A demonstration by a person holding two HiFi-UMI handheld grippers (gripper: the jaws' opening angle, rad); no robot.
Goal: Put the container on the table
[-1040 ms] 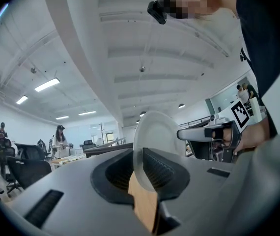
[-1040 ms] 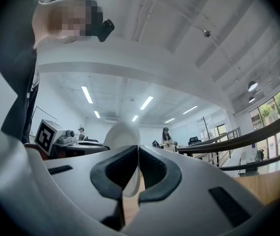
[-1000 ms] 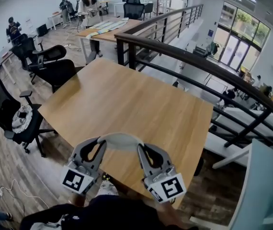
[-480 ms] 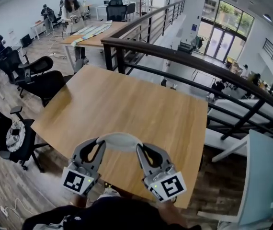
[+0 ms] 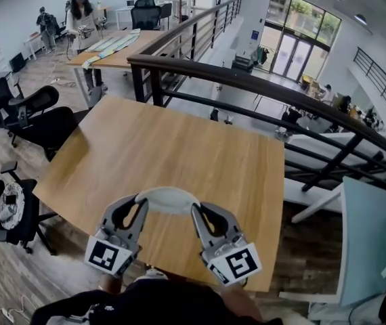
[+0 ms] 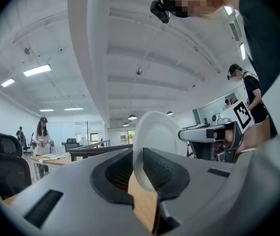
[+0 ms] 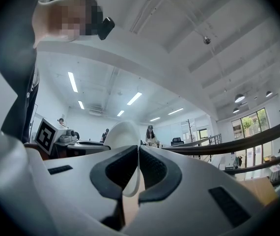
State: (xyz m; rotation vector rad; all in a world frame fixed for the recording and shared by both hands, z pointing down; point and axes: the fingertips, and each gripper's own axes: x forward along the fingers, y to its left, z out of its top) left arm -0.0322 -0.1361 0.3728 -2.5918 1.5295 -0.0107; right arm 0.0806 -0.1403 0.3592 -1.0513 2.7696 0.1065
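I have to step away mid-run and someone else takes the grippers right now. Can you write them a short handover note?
Left gripper: jaws shut on the left rim of the white round shallow container.
Right gripper: jaws shut on its right rim.
Container: held up between the two grippers, over the near edge of the light wooden table, and apparently not resting on it.
Done: container gripped and brought to the table.
Left to do: lower it onto the tabletop, open both jaws, draw the grippers back.
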